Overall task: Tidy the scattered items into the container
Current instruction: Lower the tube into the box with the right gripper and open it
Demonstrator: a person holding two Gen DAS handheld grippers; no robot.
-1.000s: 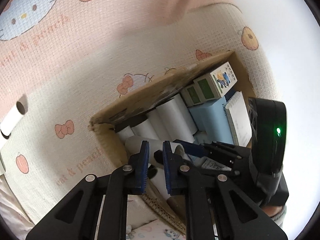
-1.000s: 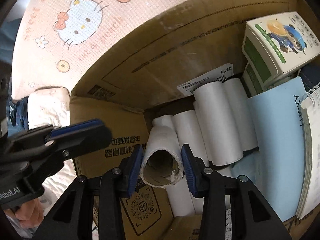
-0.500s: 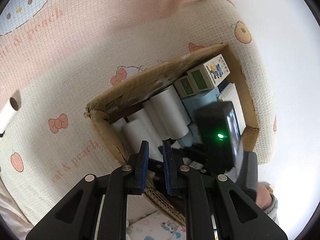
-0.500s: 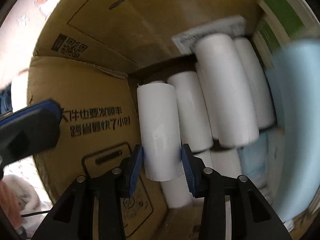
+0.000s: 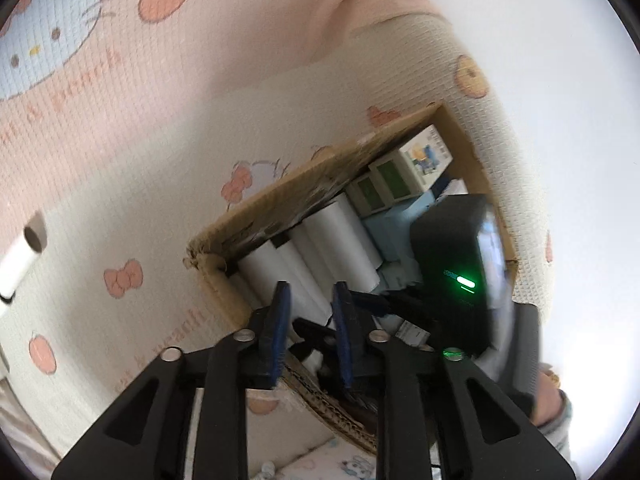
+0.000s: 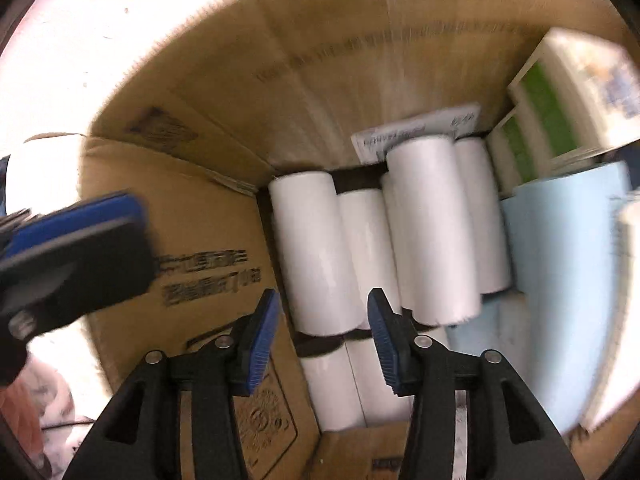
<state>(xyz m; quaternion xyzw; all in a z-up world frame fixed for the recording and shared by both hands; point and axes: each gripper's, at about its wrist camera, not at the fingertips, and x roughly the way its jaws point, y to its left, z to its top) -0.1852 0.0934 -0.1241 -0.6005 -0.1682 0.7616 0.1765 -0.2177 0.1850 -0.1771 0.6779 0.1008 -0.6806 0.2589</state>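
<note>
Right wrist view: the right gripper [image 6: 322, 334] hangs over the cardboard box [image 6: 192, 240], its jaws opening and no longer pressing the white roll [image 6: 314, 252] — that roll lies in the box beside the others. The left gripper [image 5: 308, 318] is opening too, with nothing in it. One more roll [image 5: 22, 258] waits out on the blanket [image 5: 120, 184] — likely next.
</note>
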